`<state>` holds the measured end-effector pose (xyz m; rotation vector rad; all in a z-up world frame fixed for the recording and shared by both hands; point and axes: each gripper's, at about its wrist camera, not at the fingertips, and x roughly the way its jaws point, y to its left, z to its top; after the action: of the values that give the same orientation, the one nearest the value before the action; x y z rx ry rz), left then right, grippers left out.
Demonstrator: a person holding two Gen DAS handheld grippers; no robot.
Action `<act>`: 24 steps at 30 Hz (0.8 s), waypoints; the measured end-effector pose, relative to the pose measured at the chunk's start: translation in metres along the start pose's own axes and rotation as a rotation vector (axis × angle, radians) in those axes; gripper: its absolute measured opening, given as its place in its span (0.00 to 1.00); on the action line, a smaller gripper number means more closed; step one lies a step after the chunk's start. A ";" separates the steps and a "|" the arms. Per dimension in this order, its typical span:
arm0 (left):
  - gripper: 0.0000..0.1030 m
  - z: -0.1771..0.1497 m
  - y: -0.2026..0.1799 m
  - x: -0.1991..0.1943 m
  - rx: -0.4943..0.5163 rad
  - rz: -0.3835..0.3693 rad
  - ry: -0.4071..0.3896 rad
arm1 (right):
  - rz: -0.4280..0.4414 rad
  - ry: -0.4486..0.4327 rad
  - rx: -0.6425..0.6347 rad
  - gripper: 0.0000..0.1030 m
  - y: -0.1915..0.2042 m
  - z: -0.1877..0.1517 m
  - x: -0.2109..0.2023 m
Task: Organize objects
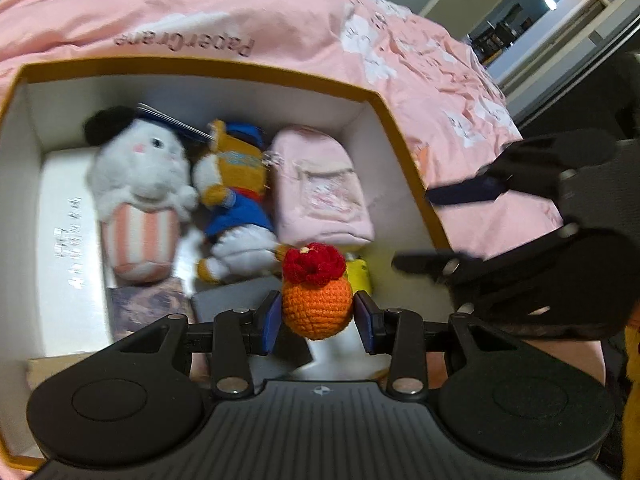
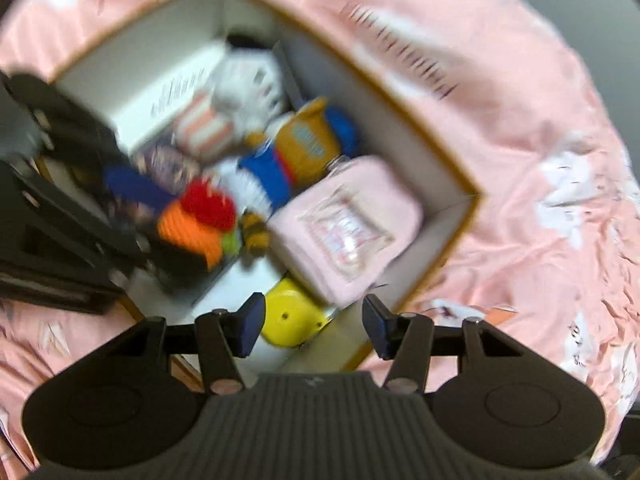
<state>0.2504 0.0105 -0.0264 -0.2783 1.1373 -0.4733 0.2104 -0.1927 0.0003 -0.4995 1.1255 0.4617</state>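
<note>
The whole right wrist view is smeared by motion, so the print on the bedspread (image 2: 400, 52) at 1 o'clock cannot be read. The yellow item (image 2: 290, 322) at 6 o'clock sits partly behind the left blue pad of the right tongs (image 2: 314, 326); what it is stays unclear. In the left wrist view, the crocheted orange toy (image 1: 316, 312) hides the box floor behind it, and the box (image 1: 404, 152) is cut off at 9 o'clock
</note>
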 end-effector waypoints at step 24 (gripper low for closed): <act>0.43 -0.001 -0.023 0.054 -0.014 0.111 0.159 | 0.017 -0.266 0.506 0.53 -0.064 0.024 0.012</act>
<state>0.2624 -0.0364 -0.0592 -0.1912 1.3046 -0.3946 0.2692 -0.2285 0.0060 0.0152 0.9436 0.2344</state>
